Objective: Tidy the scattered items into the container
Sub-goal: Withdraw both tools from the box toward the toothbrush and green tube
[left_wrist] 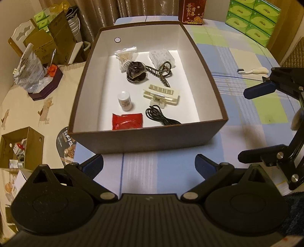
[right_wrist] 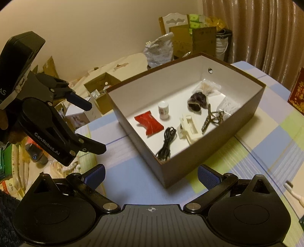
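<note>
A brown box with a white inside (left_wrist: 209,62) (right_wrist: 245,117) stands on the checked tablecloth. In it lie a red packet (left_wrist: 127,121) (right_wrist: 149,123), a small white bottle (left_wrist: 124,100) (right_wrist: 163,110), a cream clip (left_wrist: 161,94) (right_wrist: 187,129), a black cable (left_wrist: 161,116) (right_wrist: 166,144), a dark scrunchie (left_wrist: 135,71) (right_wrist: 196,101), cotton swabs (left_wrist: 126,57) and a patterned hair clip (left_wrist: 163,71). A white toothbrush (left_wrist: 253,70) (right_wrist: 294,191) lies on the cloth right of the box. My left gripper (left_wrist: 150,165) (right_wrist: 96,127) is open and empty before the box. My right gripper (right_wrist: 151,175) (left_wrist: 245,123) is open and empty.
A red gift box (left_wrist: 191,11) and stacked green tissue packs (left_wrist: 250,17) stand at the table's far side. Cardboard boxes (left_wrist: 20,150), bags and a chair (right_wrist: 174,20) crowd the floor left of the table.
</note>
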